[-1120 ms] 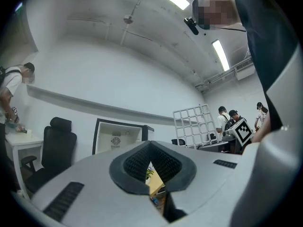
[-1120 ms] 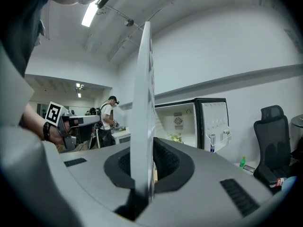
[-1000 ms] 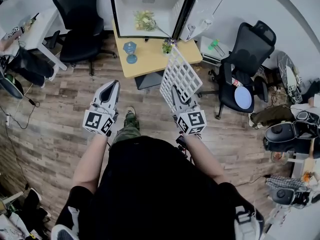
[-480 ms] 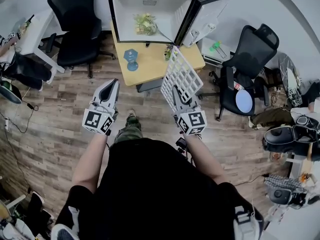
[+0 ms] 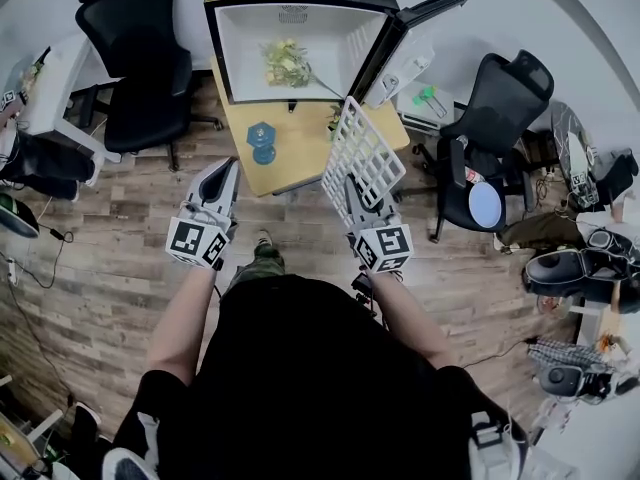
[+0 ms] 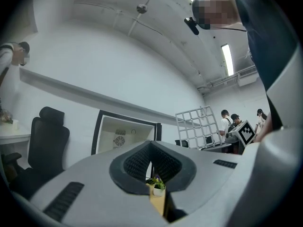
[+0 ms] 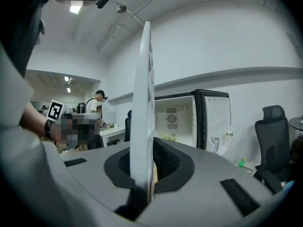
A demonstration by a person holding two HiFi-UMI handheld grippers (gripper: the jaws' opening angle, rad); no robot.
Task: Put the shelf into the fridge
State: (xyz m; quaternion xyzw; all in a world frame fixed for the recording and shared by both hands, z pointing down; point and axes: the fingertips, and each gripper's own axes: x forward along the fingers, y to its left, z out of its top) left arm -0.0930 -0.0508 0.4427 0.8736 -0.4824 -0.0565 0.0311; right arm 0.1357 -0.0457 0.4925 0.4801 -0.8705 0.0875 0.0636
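The white wire-grid shelf (image 5: 362, 156) stands tilted upright in the air, below the table's front edge. My right gripper (image 5: 351, 182) is shut on its lower edge. In the right gripper view the shelf (image 7: 143, 98) shows edge-on between the jaws. The fridge (image 5: 297, 36) sits on the table with its white inside showing and its door (image 5: 412, 46) swung out to the right; greens (image 5: 287, 60) lie inside. My left gripper (image 5: 231, 166) hangs to the left of the shelf, shut and holding nothing. From the left gripper view the fridge (image 6: 124, 135) is straight ahead and the shelf (image 6: 199, 126) is to the right.
The fridge rests on a wooden table (image 5: 305, 146) that also carries a blue object (image 5: 262, 136) and a small potted plant (image 5: 335, 118). Black office chairs stand at the left (image 5: 135, 63) and right (image 5: 488, 133). Bags and clutter lie at the far right. People (image 6: 229, 124) stand beyond the shelf.
The fridge and table have drifted a little up and left in the head view. Both grippers keep the same pose, with the shelf still held in the right one.
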